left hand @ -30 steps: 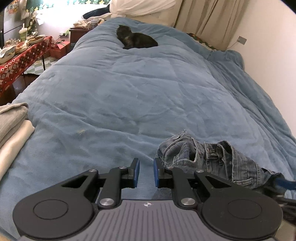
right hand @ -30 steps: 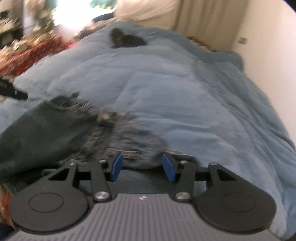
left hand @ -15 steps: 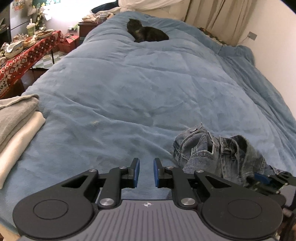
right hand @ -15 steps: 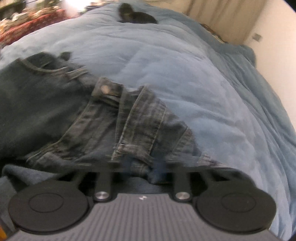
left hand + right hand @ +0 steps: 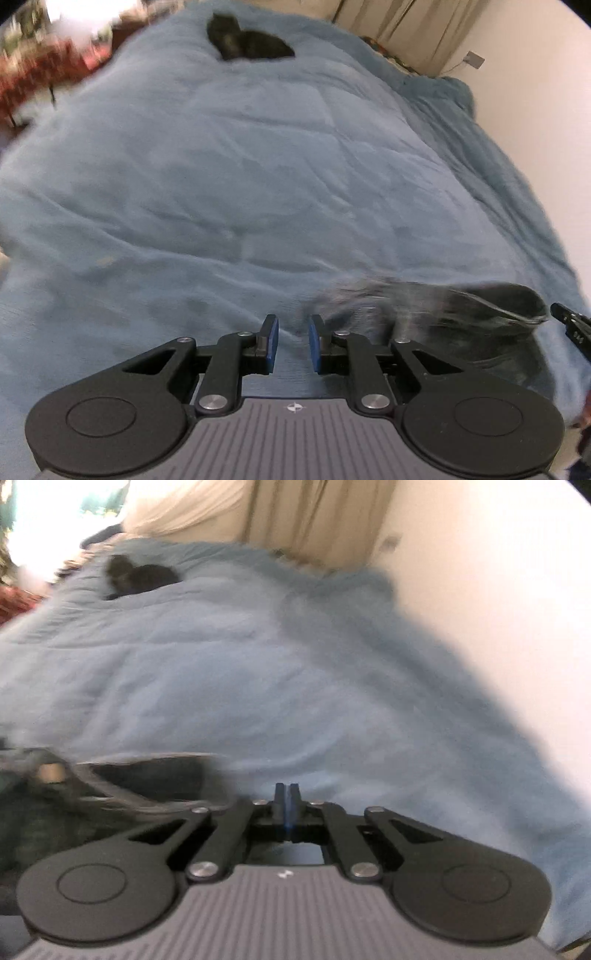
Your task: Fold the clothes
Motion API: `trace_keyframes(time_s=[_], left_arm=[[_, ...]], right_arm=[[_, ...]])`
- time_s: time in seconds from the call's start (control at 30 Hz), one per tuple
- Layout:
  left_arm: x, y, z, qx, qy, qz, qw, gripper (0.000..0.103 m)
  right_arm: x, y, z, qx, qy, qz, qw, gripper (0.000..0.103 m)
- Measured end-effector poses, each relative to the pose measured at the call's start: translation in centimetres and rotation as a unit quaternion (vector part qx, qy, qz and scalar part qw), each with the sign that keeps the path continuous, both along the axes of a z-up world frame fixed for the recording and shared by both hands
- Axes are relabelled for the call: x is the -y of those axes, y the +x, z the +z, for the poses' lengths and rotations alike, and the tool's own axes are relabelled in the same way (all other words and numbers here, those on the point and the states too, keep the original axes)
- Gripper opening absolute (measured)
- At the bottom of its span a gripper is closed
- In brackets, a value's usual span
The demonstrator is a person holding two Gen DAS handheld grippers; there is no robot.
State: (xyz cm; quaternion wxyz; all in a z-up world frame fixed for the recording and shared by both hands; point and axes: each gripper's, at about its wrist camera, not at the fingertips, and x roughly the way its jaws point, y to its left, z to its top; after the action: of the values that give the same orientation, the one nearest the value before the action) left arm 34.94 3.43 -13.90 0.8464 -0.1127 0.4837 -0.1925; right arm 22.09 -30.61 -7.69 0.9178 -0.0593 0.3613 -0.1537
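Note:
A crumpled pair of dark blue jeans (image 5: 461,306) lies blurred on the near part of the bed, just right of my left gripper (image 5: 293,341). The left jaws stand a little apart and are opening, with only blanket showing between the blue pads. In the right wrist view the jeans (image 5: 48,812) sit at the lower left, waistband open. My right gripper (image 5: 287,794) is to their right, over bare blanket. Its pads are pressed together and no cloth shows between them.
A blue comforter (image 5: 258,166) covers the whole bed. A black cat (image 5: 251,44) lies at its far end. A pale wall (image 5: 535,92) runs along the right side, curtains (image 5: 406,26) hang behind, and a red-clothed table (image 5: 33,74) stands at the left.
The right jaws went from apart over the jeans to shut, and that gripper swung right off them. The left view slid right; the folded stack at the left left the picture.

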Motion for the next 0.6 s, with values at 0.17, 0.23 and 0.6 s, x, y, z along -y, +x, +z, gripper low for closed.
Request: trace_keyframes(time_s=[0.17,0.23,0.6], left_arm=[[0.4,2.4,-2.3,-0.036,-0.034,-0.017,0.9986,0.017],[0.6,3.0,-3.1,-0.045,-0.026,-0.019,0.9985,0.017],[1.0,4.5,-5.5,-0.100,-0.087,-0.070,0.9887,0.017]], right_arm=[[2.2,-0.7,0.8,-0.004,0.044,-0.003,0.999,0.000],[1.9,-0.9,0.6,-0.011,0.042,0.016,0.999,0.002],[-1.5,3.3,-3.1,-0.045,0.048,0.069,0.995,0.062]])
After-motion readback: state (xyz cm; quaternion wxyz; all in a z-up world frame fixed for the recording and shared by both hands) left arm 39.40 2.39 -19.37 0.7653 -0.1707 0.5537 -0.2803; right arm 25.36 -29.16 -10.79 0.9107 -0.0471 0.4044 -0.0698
